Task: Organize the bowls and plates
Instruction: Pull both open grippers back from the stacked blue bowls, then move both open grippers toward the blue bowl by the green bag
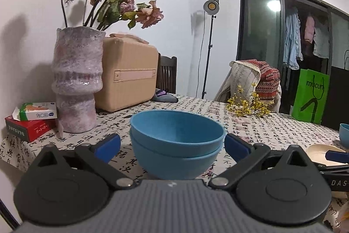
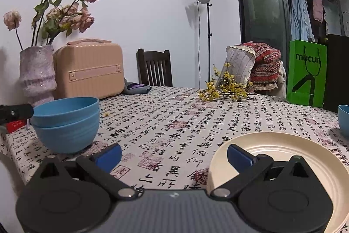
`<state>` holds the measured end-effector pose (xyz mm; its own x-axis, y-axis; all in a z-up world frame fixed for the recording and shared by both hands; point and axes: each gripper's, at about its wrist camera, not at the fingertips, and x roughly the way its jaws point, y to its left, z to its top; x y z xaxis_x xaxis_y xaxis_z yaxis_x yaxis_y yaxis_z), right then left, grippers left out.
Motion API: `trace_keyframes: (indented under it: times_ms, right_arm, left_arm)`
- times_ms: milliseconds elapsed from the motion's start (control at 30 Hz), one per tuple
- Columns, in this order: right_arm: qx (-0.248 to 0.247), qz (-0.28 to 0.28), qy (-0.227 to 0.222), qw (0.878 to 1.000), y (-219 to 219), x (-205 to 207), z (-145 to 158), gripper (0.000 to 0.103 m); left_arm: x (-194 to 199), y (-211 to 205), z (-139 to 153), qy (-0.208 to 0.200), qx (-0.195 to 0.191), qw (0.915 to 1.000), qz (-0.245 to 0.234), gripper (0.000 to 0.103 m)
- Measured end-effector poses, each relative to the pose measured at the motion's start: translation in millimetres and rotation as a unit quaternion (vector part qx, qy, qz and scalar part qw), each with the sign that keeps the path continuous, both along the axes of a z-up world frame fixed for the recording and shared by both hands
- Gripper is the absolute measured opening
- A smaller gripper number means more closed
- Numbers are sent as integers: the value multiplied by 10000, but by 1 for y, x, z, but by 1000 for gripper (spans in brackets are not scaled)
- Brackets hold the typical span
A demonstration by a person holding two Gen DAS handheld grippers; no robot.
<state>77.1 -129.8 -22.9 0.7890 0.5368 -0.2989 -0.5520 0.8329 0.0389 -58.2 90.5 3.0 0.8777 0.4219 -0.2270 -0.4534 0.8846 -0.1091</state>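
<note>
Both tools (image 1: 172, 146) (image 2: 174, 156) level, wide, low over table (image 2: 174, 115).

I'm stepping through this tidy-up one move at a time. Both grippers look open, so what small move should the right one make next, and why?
Probably ease the right gripper rightward onto the cream plate's near rim. It is open and its right finger already overlaps that rim, while the blue bowls are already stacked.
</note>
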Motion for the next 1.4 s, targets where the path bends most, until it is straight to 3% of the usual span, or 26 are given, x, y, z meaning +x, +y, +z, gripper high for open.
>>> trace_keyframes:
  times_ms: [700,1400]
  right_arm:
    - [202,-666,19,9976,-47,20,9,103]
    - [127,-1127,-65,9935,-91,31,19,103]
  left_arm:
    - [40,-43,8,28,70,9976,-695,103]
    - [86,-82,15,-44,99,9881,-1533,103]
